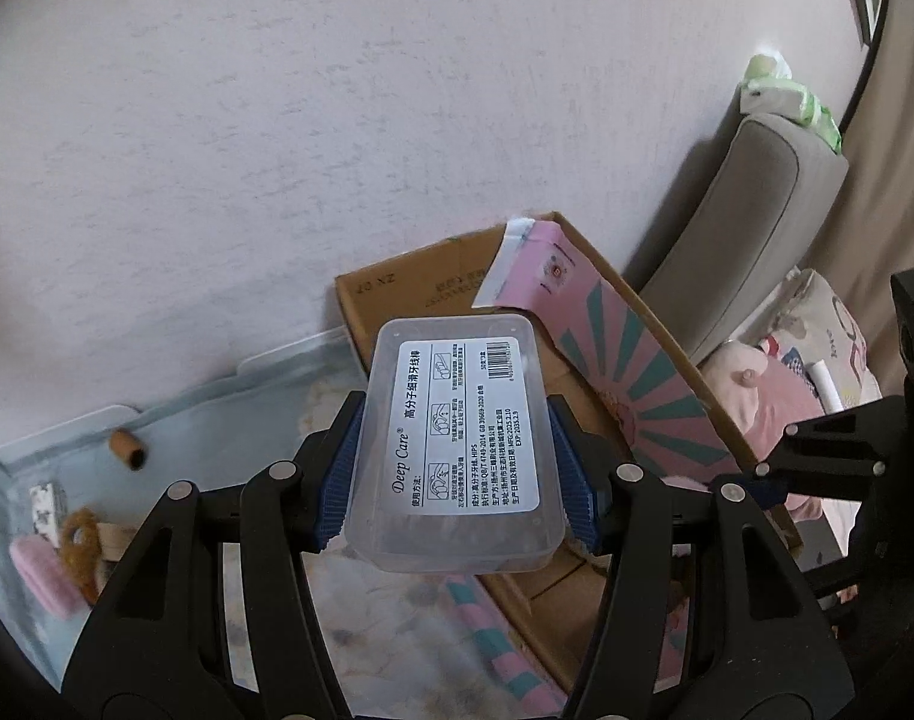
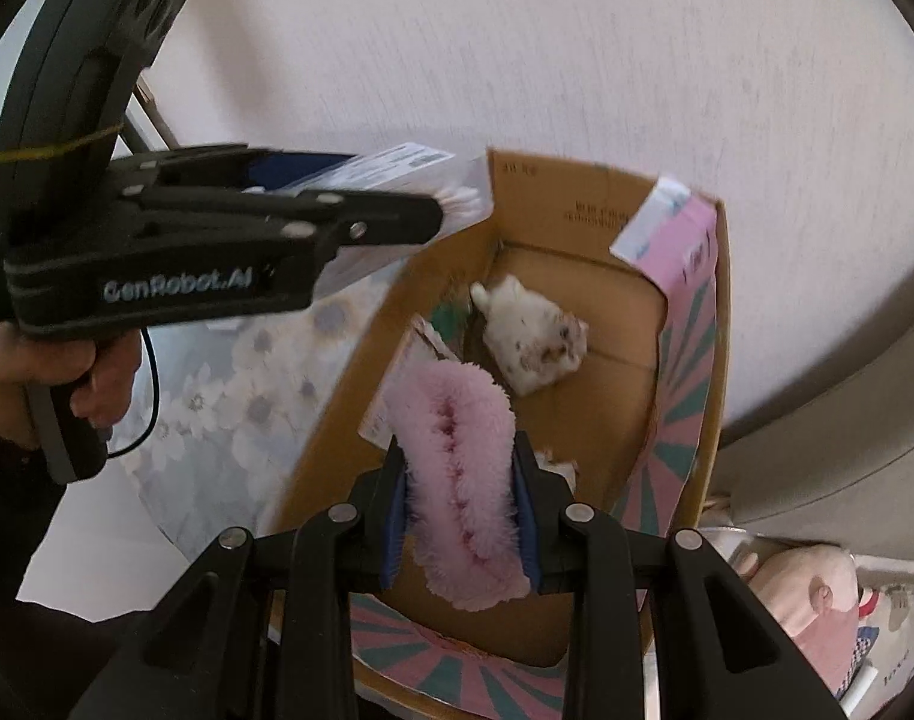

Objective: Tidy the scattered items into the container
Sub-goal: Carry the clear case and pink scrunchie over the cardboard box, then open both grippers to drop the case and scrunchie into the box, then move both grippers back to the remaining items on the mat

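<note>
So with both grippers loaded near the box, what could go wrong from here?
1. The left gripper holds the clear floss box by its smooth sides; it might slip out before it is over the cardboard box.
2. The fluffy pink item in the right gripper may cling to the pads on release.
3. Both grippers converge on one opening and could collide.

Clear plastic floss-pick box (image 1: pixel 457 450): contents indistinct. Open cardboard box (image 2: pixel 607 216): near corner hidden behind gripper. Pink plush toy (image 2: pixel 817 606): cut off.

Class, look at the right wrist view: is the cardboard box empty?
No. A white plush toy already lies on the floor of the cardboard box, beside some papers.
</note>
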A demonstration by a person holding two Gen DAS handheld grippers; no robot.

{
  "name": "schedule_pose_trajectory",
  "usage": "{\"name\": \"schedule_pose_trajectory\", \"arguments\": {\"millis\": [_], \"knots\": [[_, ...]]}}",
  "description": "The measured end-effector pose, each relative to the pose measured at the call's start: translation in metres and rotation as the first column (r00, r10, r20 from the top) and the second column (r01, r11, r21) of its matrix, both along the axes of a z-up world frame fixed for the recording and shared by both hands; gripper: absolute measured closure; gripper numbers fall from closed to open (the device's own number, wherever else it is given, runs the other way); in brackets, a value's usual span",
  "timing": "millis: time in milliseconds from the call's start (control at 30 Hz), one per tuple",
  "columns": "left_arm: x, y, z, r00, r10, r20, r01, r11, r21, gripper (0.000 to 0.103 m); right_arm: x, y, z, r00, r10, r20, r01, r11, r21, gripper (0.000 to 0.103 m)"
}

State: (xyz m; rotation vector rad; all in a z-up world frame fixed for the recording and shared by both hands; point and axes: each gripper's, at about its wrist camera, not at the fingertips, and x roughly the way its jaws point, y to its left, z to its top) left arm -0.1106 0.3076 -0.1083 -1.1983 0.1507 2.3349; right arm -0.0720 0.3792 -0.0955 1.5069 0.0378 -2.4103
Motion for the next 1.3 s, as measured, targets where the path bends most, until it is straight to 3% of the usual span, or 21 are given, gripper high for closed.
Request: {"name": "schedule_pose_trajectory", "arguments": {"millis": [467,533,567,600,967,1300], "knots": [[-0.009,-0.002,-0.006,0.998,0.036,0.046,-0.035,0.999,-0.007,0.048,-0.008,0.011,-0.01,1.0,0.018,0.016,-0.017,0.999,-0.034,0.073],[-0.012,-0.003,-0.007,0.995,0.054,0.078,-0.054,0.999,-0.005,0.033,-0.009,0.008,-0.011,0.999,0.036,0.026,-0.035,0.999,-0.032,0.059],[-0.012,-0.002,-0.006,0.995,0.062,0.083,-0.062,0.998,-0.01,0.005,-0.009,0.006,-0.011,0.999,0.041,0.031,-0.04,0.999,-0.024,0.047],[-0.011,-0.002,-0.004,0.995,0.064,0.075,-0.064,0.998,-0.004,0.0,-0.008,0.004,-0.012,0.999,0.041,0.03,-0.04,0.999,-0.004,0.038],[0.011,-0.005,0.024,0.998,0.055,0.024,-0.055,0.998,-0.002,0.0,0.006,0.008,0.003,1.0,0.009,-0.009,-0.009,0.999,0.045,0.036],[0.029,-0.037,0.051,0.997,0.079,-0.025,-0.079,0.997,0.009,0.0,0.015,-0.003,0.024,0.999,0.002,-0.047,0.0,0.999,0.049,0.036]]}}
